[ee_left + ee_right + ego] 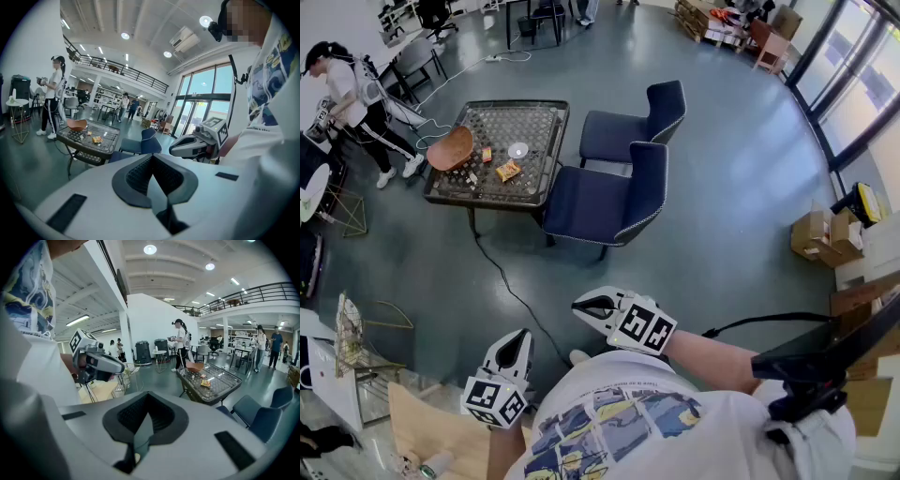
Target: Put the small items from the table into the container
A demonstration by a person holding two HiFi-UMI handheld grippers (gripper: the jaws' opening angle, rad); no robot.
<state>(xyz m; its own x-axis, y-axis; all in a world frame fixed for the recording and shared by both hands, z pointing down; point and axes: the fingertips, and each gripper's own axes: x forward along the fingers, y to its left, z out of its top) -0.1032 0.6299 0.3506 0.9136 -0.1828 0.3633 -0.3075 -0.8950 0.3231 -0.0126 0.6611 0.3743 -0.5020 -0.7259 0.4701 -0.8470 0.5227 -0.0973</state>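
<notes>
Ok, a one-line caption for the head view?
Left gripper and right gripper held shut and empty, well short of the table bearing a brown bowl and small items.

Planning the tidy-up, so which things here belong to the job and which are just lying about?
Job: brown bowl, yellow packet, orange item, white disc, table.
Lying about: near blue chair, far blue chair, cardboard boxes.

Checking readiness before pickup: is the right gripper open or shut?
Shut. In the right gripper view, the right gripper has its fingers closed together, with nothing held between them.
</notes>
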